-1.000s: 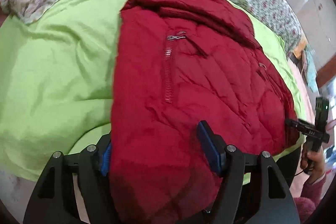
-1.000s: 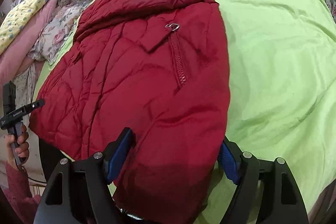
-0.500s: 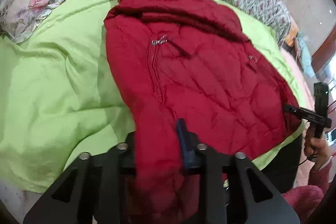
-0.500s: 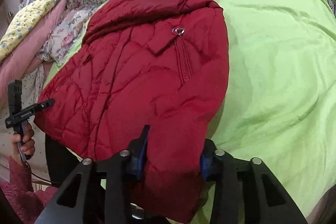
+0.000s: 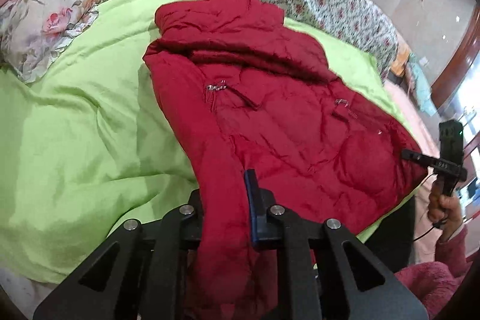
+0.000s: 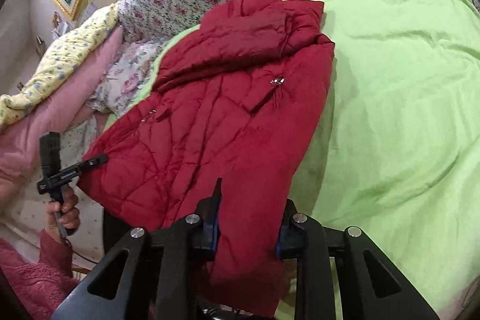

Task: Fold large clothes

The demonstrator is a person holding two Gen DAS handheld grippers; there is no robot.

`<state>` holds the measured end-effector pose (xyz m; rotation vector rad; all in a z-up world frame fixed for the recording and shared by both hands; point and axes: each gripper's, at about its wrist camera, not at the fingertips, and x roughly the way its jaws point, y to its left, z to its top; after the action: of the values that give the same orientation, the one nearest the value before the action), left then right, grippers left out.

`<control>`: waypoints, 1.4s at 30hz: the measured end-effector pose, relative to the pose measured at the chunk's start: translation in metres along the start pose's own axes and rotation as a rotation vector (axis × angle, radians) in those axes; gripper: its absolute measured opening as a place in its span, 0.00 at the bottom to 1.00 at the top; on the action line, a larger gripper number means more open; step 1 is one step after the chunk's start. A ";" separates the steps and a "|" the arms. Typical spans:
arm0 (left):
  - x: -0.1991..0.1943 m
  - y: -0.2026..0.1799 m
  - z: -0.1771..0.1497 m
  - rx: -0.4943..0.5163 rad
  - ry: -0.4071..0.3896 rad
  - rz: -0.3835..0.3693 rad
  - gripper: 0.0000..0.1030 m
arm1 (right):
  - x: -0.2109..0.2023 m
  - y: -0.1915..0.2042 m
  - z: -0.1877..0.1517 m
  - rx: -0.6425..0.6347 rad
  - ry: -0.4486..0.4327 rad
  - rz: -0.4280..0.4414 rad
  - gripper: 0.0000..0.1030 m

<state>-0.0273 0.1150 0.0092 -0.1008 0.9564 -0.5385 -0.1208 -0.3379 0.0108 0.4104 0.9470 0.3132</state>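
Claws [image 5: 228,200] [image 6: 249,215] closing on jacket [image 5: 285,116]

The jacket [image 5: 270,122] is lying on the blanket [image 5: 78,140], with a pillow [image 5: 45,29] sitting at the far left.

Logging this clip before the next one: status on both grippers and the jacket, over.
Left gripper and right gripper closing on red jacket, hem bunched between pads. Jacket flat on green sheet. Fold not begun. Nothing in the way.

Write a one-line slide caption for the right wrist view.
Right gripper closing on the near hem of a red quilted jacket spread on a green bedcover.
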 end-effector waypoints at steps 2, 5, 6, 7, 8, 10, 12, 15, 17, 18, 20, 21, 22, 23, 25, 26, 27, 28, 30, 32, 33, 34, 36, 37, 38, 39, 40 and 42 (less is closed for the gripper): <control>-0.009 0.002 0.003 -0.009 -0.025 -0.020 0.13 | -0.007 0.003 0.003 -0.003 -0.016 0.034 0.23; -0.019 0.005 0.015 -0.021 -0.072 -0.038 0.13 | -0.017 0.007 0.010 -0.008 -0.057 0.076 0.22; -0.019 0.006 0.020 -0.025 -0.083 -0.046 0.13 | -0.019 0.008 0.013 -0.009 -0.072 0.084 0.22; -0.021 0.008 0.026 -0.028 -0.102 -0.055 0.13 | -0.021 0.008 0.019 -0.011 -0.095 0.094 0.21; -0.023 0.008 0.033 -0.032 -0.122 -0.063 0.13 | -0.023 0.008 0.023 -0.012 -0.111 0.099 0.21; -0.025 0.010 0.045 -0.042 -0.155 -0.075 0.13 | -0.024 0.009 0.034 -0.016 -0.143 0.097 0.20; -0.026 0.011 0.059 -0.056 -0.189 -0.073 0.13 | -0.026 0.008 0.045 -0.021 -0.181 0.092 0.20; -0.024 0.016 0.076 -0.076 -0.224 -0.062 0.13 | -0.029 0.004 0.062 -0.019 -0.235 0.066 0.19; -0.022 0.019 0.085 -0.102 -0.242 -0.064 0.13 | -0.031 0.000 0.074 -0.010 -0.281 0.055 0.19; -0.020 0.022 0.090 -0.121 -0.249 -0.064 0.13 | -0.031 -0.002 0.078 -0.003 -0.300 0.058 0.19; -0.014 0.030 0.102 -0.161 -0.262 -0.055 0.13 | -0.030 -0.006 0.092 0.013 -0.339 0.055 0.19; -0.013 0.031 0.105 -0.172 -0.268 -0.052 0.13 | -0.029 -0.007 0.098 0.018 -0.351 0.052 0.19; -0.011 0.033 0.110 -0.186 -0.275 -0.048 0.13 | -0.027 -0.009 0.103 0.023 -0.361 0.052 0.19; -0.008 0.034 0.115 -0.197 -0.282 -0.043 0.13 | -0.025 -0.011 0.110 0.030 -0.371 0.052 0.19; -0.003 0.036 0.121 -0.212 -0.293 -0.034 0.13 | -0.022 -0.013 0.121 0.033 -0.387 0.042 0.19; 0.000 0.036 0.126 -0.218 -0.297 -0.027 0.13 | -0.020 -0.014 0.124 0.031 -0.392 0.033 0.19; 0.003 0.036 0.128 -0.218 -0.300 -0.020 0.13 | -0.016 -0.014 0.131 0.029 -0.398 0.016 0.19; 0.008 0.035 0.133 -0.218 -0.303 -0.003 0.13 | -0.013 -0.014 0.136 0.027 -0.401 0.006 0.19; 0.014 0.033 0.140 -0.215 -0.304 0.017 0.13 | -0.007 -0.014 0.146 0.021 -0.409 -0.012 0.19; 0.022 0.034 0.151 -0.221 -0.306 0.033 0.13 | 0.001 -0.016 0.157 0.023 -0.414 -0.026 0.19; 0.026 0.035 0.154 -0.224 -0.304 0.037 0.13 | 0.005 -0.018 0.161 0.027 -0.416 -0.029 0.19; 0.031 0.036 0.161 -0.232 -0.301 0.045 0.13 | 0.010 -0.020 0.167 0.034 -0.419 -0.036 0.19; 0.039 0.039 0.170 -0.241 -0.298 0.051 0.13 | 0.018 -0.023 0.179 0.041 -0.423 -0.050 0.19; 0.045 0.041 0.175 -0.250 -0.298 0.057 0.13 | 0.022 -0.026 0.183 0.045 -0.424 -0.054 0.20; 0.049 0.043 0.178 -0.257 -0.297 0.061 0.13 | 0.028 -0.029 0.189 0.057 -0.426 -0.061 0.20; 0.054 0.045 0.181 -0.269 -0.296 0.066 0.13 | 0.033 -0.032 0.194 0.068 -0.426 -0.065 0.20; 0.060 0.049 0.185 -0.288 -0.294 0.071 0.13 | 0.037 -0.035 0.198 0.076 -0.427 -0.069 0.20; 0.070 0.057 0.191 -0.330 -0.292 0.079 0.13 | 0.047 -0.042 0.206 0.100 -0.430 -0.083 0.20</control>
<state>0.1796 0.1015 0.0502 -0.4250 0.7522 -0.2793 0.0802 -0.3956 0.0638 0.5050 0.5573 0.0944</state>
